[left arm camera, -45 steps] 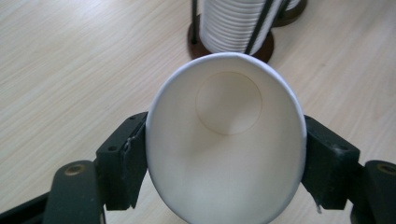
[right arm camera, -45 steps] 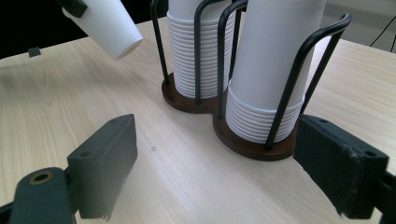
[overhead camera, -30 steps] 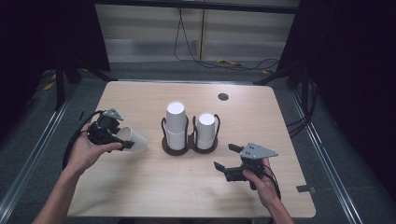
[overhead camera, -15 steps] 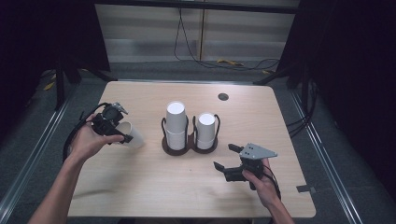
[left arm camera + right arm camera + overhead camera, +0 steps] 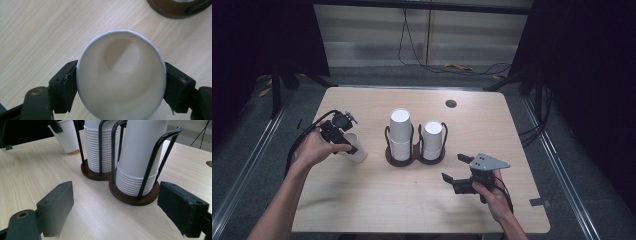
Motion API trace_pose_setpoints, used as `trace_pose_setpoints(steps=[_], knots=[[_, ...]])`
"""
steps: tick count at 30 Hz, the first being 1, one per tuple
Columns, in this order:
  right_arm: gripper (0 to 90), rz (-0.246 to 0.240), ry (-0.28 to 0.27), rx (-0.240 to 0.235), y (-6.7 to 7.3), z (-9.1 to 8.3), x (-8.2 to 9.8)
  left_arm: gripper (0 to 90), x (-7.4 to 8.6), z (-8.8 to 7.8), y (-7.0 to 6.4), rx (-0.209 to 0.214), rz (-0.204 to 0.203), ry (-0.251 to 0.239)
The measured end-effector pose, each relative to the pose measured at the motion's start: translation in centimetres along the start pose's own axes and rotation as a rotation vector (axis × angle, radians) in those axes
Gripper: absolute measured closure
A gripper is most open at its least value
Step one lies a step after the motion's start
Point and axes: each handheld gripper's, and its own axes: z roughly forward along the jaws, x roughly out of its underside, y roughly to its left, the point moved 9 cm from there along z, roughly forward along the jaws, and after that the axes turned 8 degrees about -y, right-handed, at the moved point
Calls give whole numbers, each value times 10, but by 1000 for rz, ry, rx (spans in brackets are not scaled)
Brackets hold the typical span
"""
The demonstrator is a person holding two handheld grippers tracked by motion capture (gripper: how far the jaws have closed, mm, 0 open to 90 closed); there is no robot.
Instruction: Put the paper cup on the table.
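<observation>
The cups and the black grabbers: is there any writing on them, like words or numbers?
No words, numbers or signs can be read.
The held paper cup is plain white inside.
The stacked cups in the wire holder are plain white.
The right gripper and left gripper show plain black jaws.

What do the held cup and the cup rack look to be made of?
Cup: likely paper, matte off-white, thin rolled rim, faint wall seam.
Rack: thin black bent rods, probably coated metal wire, on a dark brown base, maybe wood or plastic.
Left gripper holds the cup.
</observation>
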Motion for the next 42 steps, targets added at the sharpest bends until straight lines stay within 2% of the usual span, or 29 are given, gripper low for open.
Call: trace_pose_setpoints(steps=[2, 3, 6, 13, 15, 18, 19, 20, 22, 26, 28, 33, 40, 42], knots=[[137, 0, 0, 2, 0, 0, 0, 217, -1, 2, -1, 1, -8, -7], [137, 0, 0, 3, 0, 0, 0, 210, -2, 3, 0, -2, 7, -5], [137, 0, 1, -1, 0, 0, 0, 194, -2, 6, 0, 5, -18, -24], [137, -3, 4, -2, 0, 1, 1, 178, 4, 15, 0, 30, -48, -67], [137, -2, 8, -2, 1, 1, 1, 176, 5, 15, 0, 28, -50, -82], [137, 1, 8, 2, 0, 1, 1, 170, 9, 19, -3, 55, -40, -75], [137, -2, 9, -1, 1, 1, 1, 169, 9, 19, -2, 51, -31, -85], [137, -3, 10, -3, 1, 2, 1, 168, 10, 19, -1, 45, -51, -87], [137, -2, 9, -4, 1, 2, 1, 166, 11, 19, 0, 52, -43, -98], [137, -2, 10, -3, 1, 2, 2, 169, 17, 25, -2, 71, -65, -87], [137, -2, 11, -3, 1, 2, 2, 169, 20, 27, 0, 58, -68, -98], [137, -6, 11, -6, 1, 2, 2, 167, 24, 28, -1, 78, -74, -134], [137, 1, 8, -3, 1, 2, 1, 169, 34, 23, 1, 53, -74, -176], [137, 2, 7, -1, 0, 1, 1, 174, 37, 19, 1, 37, -96, -208]])
